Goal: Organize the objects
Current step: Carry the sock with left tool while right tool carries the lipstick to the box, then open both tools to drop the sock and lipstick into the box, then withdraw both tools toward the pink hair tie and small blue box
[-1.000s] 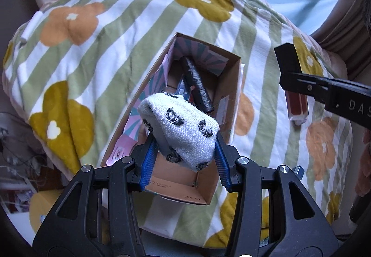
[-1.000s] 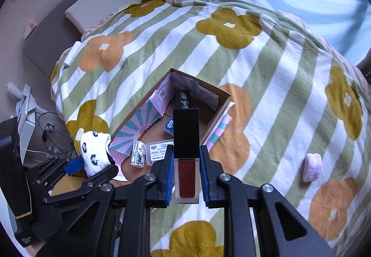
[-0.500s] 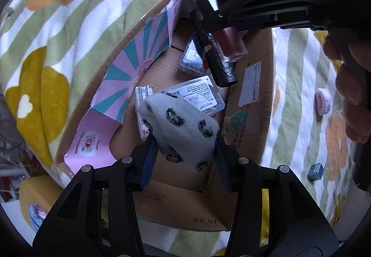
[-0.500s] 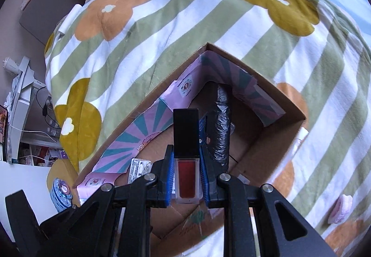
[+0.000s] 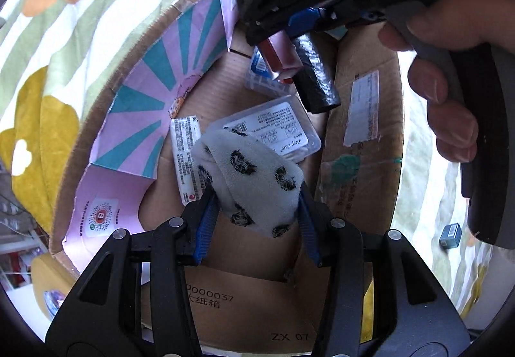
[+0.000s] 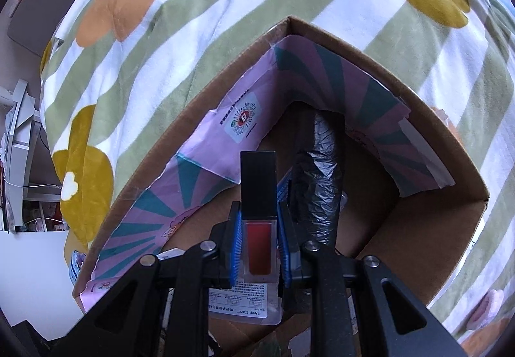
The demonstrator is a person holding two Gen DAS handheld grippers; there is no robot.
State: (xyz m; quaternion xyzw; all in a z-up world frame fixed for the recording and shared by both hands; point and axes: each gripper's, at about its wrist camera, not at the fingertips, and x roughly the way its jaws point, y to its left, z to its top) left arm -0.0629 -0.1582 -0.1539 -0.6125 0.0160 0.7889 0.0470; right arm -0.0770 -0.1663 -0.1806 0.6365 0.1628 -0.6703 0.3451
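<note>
Both views are lit by soft daylight, and strong fisheye bending is seen toward the dark circular rims. In the left wrist view the cardboard box (image 5: 360,138) is evenly lit on its floor, while the bedspread (image 5: 418,144) to its right is washed out by glare. The right tongs (image 5: 289,25) above the box are rendered as a dark, slightly blurred mass. In the right wrist view the box's (image 6: 434,228) inner corner is shaded, and the bedspread (image 6: 225,19) beyond it is bright and sharp. Dull highlights are caught on the black wrapped roll (image 6: 318,180).
</note>
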